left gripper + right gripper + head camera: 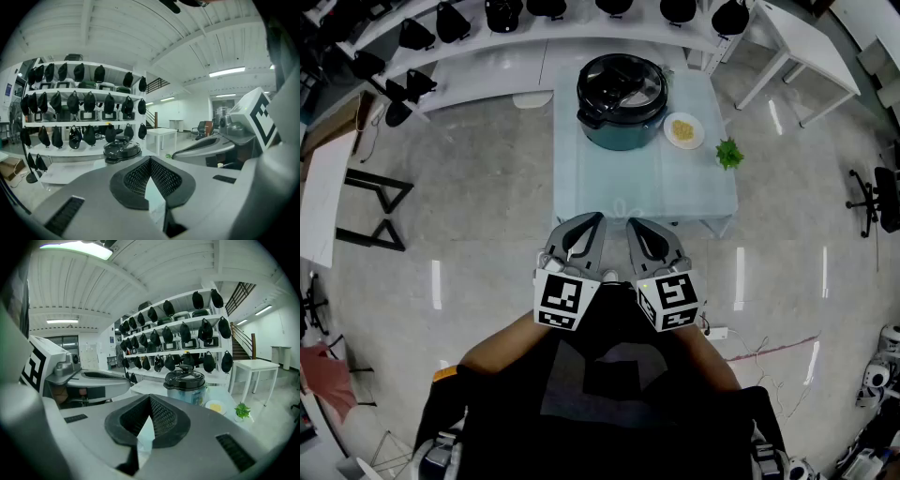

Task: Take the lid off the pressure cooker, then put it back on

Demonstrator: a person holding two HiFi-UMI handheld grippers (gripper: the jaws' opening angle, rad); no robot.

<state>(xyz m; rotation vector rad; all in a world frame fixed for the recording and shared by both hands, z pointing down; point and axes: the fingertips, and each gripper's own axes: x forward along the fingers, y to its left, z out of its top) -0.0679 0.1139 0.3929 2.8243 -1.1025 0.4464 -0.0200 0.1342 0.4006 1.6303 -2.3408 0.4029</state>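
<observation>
Far left: shelving [478, 36] with rows of dark hanging items, too small to identify.

Left gripper [150, 160]: held low near the person's body, well short of the table [647, 187]. Jaws together at the tips, nothing between them. Its marker cube carries a black-and-white square pattern, no readable text.

Centre, far end of table: one pressure cooker [622, 112], upright, axis vertical. One lid [621, 82] seated on top, black, facing up, with a knob at its middle. Body round, with no clear long axis; one side lug shows at its left. No brand or label legible.

Right gripper [150, 398]: beside the left one, tips pointing toward the cooker. Jaws closed, empty.

Right of cooker: one white plate [683, 130] holding yellow food, just beside it. Then one small green plant [728, 153] at the table edge.

Far right: one white table [802, 42], standing apart.
</observation>
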